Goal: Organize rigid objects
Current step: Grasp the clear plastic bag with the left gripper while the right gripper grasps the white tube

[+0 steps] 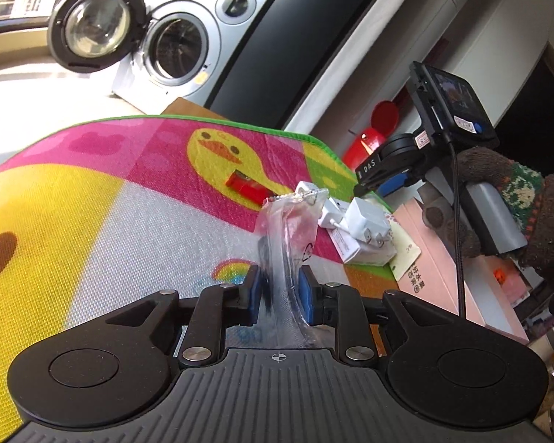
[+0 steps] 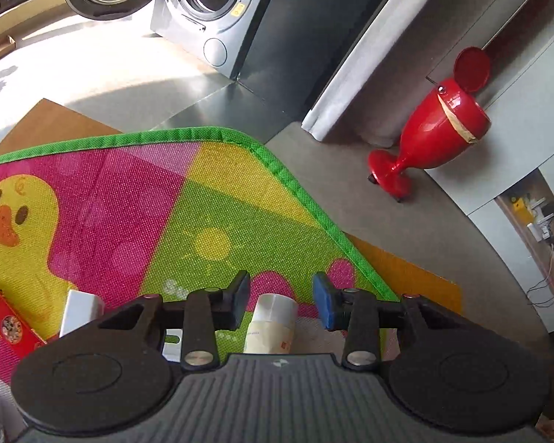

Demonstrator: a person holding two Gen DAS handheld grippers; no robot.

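A front-loading washing machine point(image 1: 188, 48) of silver metal stands at the back, its round glass door swung open. Nearer lies a woven play mat point(image 1: 92, 192) with green piping and a yellow duck print. Off the mat's corner on the floor, a glossy red goblet-shaped bin point(image 2: 432, 136) stands with its lid raised. On the mat rest a flat red box point(image 1: 245, 186) and white, blocky plug adapters point(image 1: 365, 229). The left tongs point(image 1: 279, 288) are clamped on a crinkled clear plastic bag point(image 1: 288, 229) with a dark item inside, at the mat's near part. The right tongs point(image 2: 280, 299) stand apart, a white cylindrical bottle point(image 2: 273, 321) between their blue pads, untouched.
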